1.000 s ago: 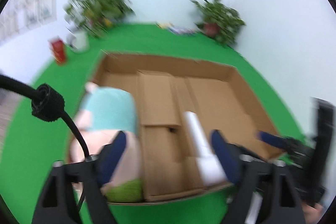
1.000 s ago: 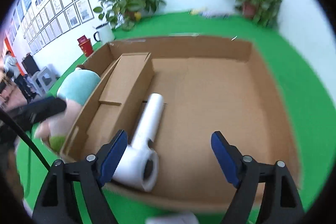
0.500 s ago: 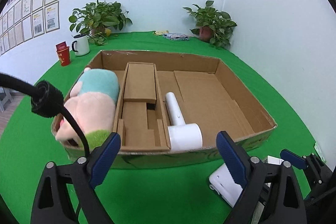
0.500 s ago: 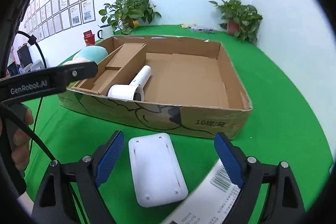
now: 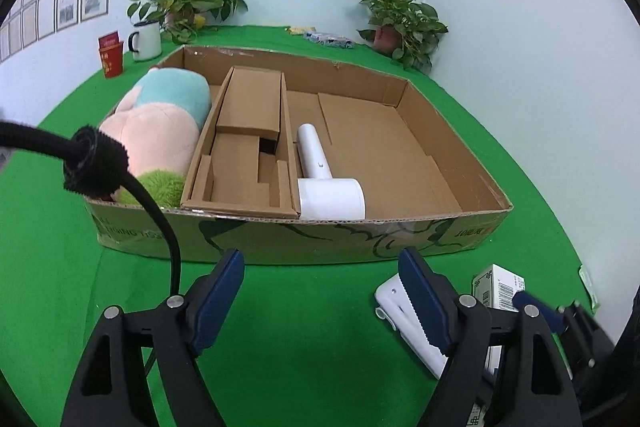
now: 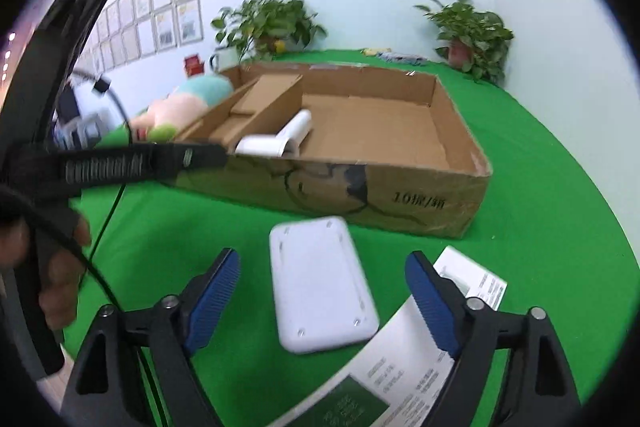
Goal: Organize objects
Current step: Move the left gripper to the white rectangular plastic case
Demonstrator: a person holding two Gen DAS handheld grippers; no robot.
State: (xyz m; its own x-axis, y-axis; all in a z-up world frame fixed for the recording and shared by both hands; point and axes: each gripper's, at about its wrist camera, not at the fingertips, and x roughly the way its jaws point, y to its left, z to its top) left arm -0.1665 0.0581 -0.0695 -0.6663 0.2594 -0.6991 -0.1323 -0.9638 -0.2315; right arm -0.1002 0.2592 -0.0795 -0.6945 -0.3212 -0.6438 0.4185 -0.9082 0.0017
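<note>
A green desk point(image 5: 320, 327) is seen carrying a wide cardboard box point(image 5: 304, 235), in which a plush toy point(image 5: 160, 131) fills the left bay, a folded cardboard insert point(image 5: 244, 147) takes the middle, and a white hair dryer point(image 5: 324, 183) lies just beside that insert, the broad right bay being left bare. In front of the box, on the desk, a white flat case point(image 6: 320, 275) lies near a white carton point(image 6: 384, 367), which is partly overlapped by it at the lower corner. The right hand-held gripper point(image 6: 322, 295) is held above the case with its jaws apart and closing, the case lying between them but not yet pressed. The left hand-held gripper point(image 5: 322, 295) hovers over bare desk, its jaws apart and closing on nothing. The step in hand is judged to be the pickup of the case. It would be done well if the jaws were lowered squarely over the narrow width of the case, near its middle, so that the smooth shell is not tipped or slid onto the carton, and if the grip were completed before any lift toward the empty bay.
</note>
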